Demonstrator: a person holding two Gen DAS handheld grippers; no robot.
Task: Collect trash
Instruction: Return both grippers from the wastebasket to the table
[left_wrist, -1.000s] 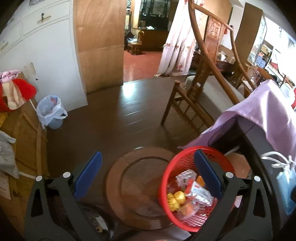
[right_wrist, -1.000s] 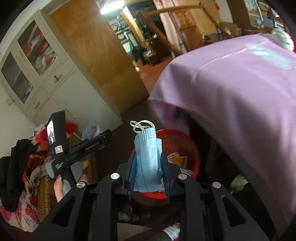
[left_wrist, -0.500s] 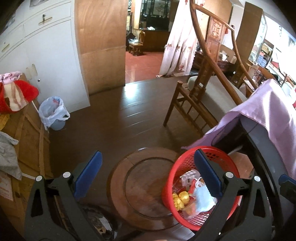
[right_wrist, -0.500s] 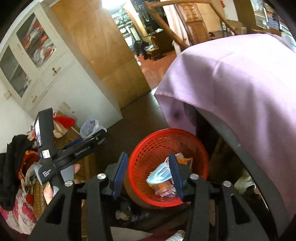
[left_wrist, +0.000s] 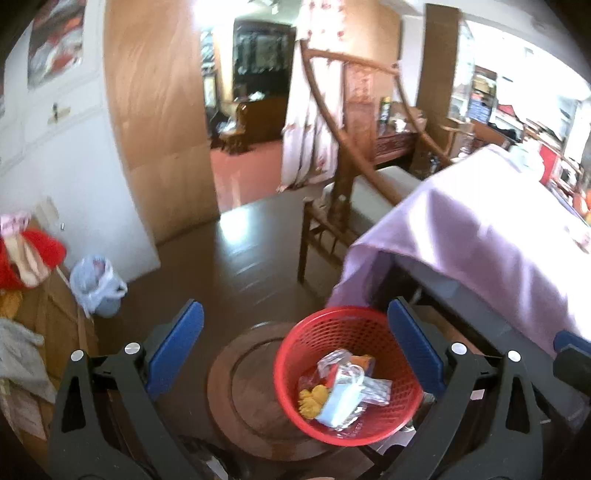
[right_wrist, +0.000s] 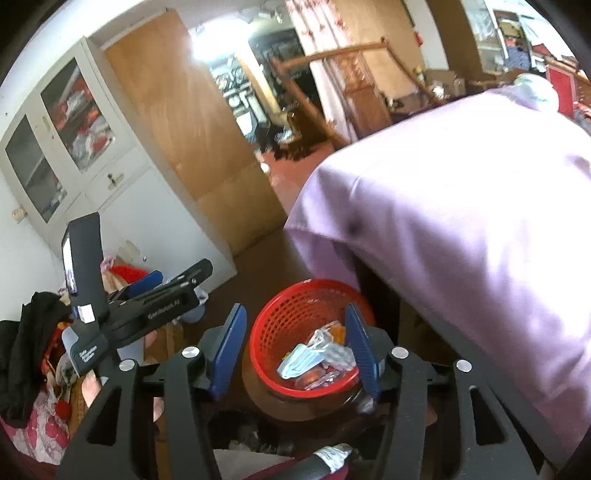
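Face mask in the red basket, both grippers empty.
Red plastic mesh basket (right_wrist: 306, 332) sits on a round dark wooden stool (left_wrist: 251, 391); crumpled blue face mask (right_wrist: 299, 363) lies inside among foil wrappers (left_wrist: 373, 387). Right gripper (right_wrist: 297, 350) has just been opening, jaws apart, nothing between them. Left gripper (left_wrist: 295, 350) wide open, empty; its body reads "GenRobot.AI". Lilac tablecloth (right_wrist: 461, 221) overhangs at 3 o'clock; bare dark floor (left_wrist: 229, 266) toward 12.

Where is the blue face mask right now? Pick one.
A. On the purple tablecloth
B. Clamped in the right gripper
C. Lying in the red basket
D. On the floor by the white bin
C: the blue face mask lies on the other trash inside the red basket, below the empty right gripper.
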